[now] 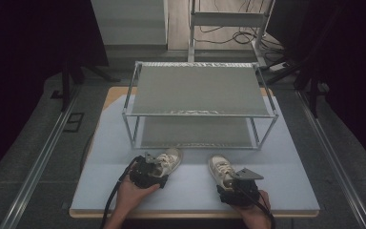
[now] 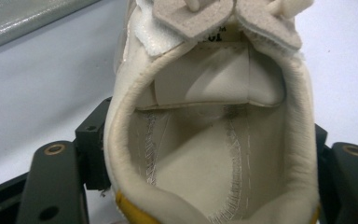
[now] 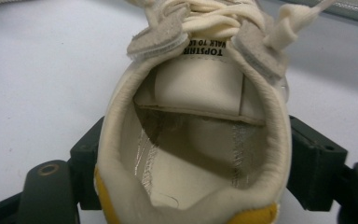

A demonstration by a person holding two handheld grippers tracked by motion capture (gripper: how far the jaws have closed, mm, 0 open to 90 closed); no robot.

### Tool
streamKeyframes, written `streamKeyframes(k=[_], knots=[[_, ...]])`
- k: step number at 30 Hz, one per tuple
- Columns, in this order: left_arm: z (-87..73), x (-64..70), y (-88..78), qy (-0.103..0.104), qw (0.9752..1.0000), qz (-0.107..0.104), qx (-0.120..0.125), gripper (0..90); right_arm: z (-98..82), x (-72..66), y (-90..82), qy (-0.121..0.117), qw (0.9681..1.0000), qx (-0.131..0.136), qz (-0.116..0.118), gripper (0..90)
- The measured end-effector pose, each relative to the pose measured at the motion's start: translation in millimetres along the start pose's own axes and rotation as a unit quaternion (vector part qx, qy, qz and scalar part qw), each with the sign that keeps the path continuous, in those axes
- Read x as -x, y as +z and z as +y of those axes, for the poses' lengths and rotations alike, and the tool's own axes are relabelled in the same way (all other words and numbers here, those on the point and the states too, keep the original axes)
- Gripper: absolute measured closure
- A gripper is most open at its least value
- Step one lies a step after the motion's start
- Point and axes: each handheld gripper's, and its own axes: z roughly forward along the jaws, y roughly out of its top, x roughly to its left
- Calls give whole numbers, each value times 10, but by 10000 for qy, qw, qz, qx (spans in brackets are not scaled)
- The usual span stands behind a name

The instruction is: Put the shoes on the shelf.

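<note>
On the pale blue desk (image 1: pixel 190 186), low in the frame before a two-tier metal mesh shelf (image 1: pixel 200 102), stand two cream lace-up sneakers. Left tool (image 2: pixel 205 163) pinches the left sneaker (image 1: pixel 167 161) at its heel collar; right tool (image 3: pixel 196 163) pinches the right sneaker (image 1: pixel 220 169) likewise. Light, soft uppers; the firmer heel probably gives the surest hold.
</note>
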Motion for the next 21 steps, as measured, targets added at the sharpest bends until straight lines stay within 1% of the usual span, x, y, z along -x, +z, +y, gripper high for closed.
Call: streamKeyframes(k=[1, 2, 3, 4, 6, 7, 10, 12, 16, 18, 21], knots=[[8, 13, 5, 29, 10000, 55, -36, 272, 9, -16, 16, 16, 10000, -53, -62, 187], [10, 22, 14, 11, 10000, 86, -21, 268, 18, -23, 49, 27, 9999, -119, -36, 179], [11, 20, 19, 39, 9999, 106, -47, 266, 22, -29, 67, 29, 9999, -135, -63, 184], [9, 18, 29, 15, 9999, 128, -56, 260, 26, -29, 87, 36, 9998, -147, -90, 193], [4, 12, 42, -16, 9999, 88, -85, 256, 35, -17, 102, 58, 9998, -141, -125, 221], [4, 13, 54, 62, 9998, 106, -142, 260, 38, -10, 102, 68, 9998, -140, -119, 226], [8, 24, 49, 110, 9997, 142, -139, 282, 30, 7, 87, 81, 9998, -132, -132, 253], [-1, 33, 48, 89, 9998, 159, -87, 290, 20, 24, 72, 96, 9998, -111, -145, 272], [-16, 27, 43, 84, 9999, 122, -23, 298, 2, 54, 55, 134, 9999, -53, -88, 285], [-25, 22, 34, 74, 10000, 63, 7, 301, -1, 53, 42, 79, 9999, -28, -88, 287], [-35, 13, 5, 31, 10000, -20, 89, 302, -3, 45, 12, 52, 10000, -9, 8, 290]])
